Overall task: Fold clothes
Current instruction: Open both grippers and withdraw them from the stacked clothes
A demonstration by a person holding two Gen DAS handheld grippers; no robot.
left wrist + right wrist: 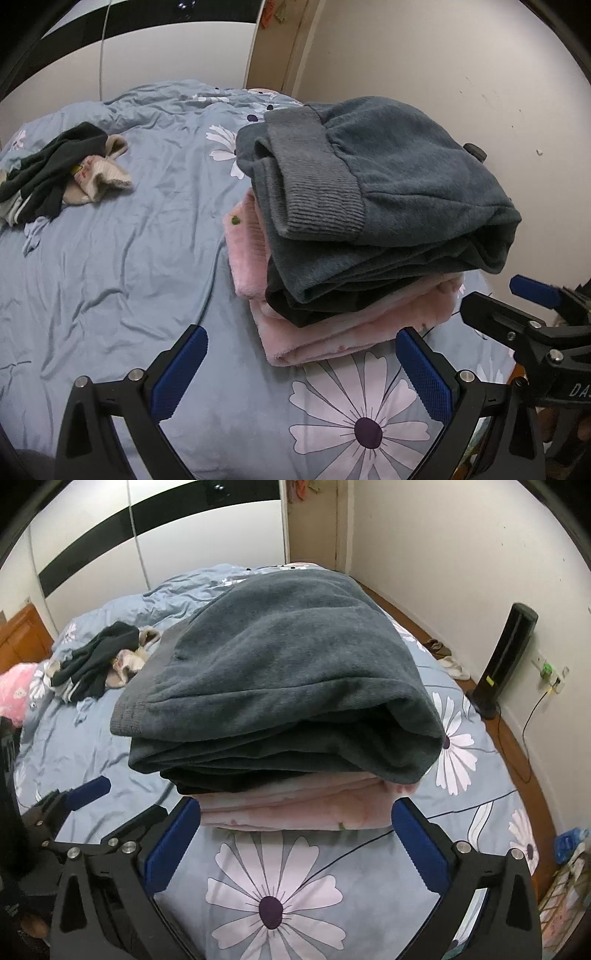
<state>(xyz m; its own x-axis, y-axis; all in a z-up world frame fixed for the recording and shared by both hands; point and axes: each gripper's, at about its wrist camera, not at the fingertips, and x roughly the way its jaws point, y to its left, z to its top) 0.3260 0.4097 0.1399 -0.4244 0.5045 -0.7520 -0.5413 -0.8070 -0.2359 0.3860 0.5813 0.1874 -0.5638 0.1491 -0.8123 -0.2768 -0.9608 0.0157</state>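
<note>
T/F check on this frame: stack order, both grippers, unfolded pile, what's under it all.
1. The grey sweatshirt lies on top of the pink garment. True.
2. The left gripper is shut on the pink garment. False: it is open and holds nothing.
3. The right gripper is open, just short of the stack. True.
4. The dark pile is stacked neatly on the sweatshirt. False: it lies crumpled, apart, farther up the bed.
5. The stack sits on a plain white sheet. False: the bedsheet is blue with daisies.
</note>
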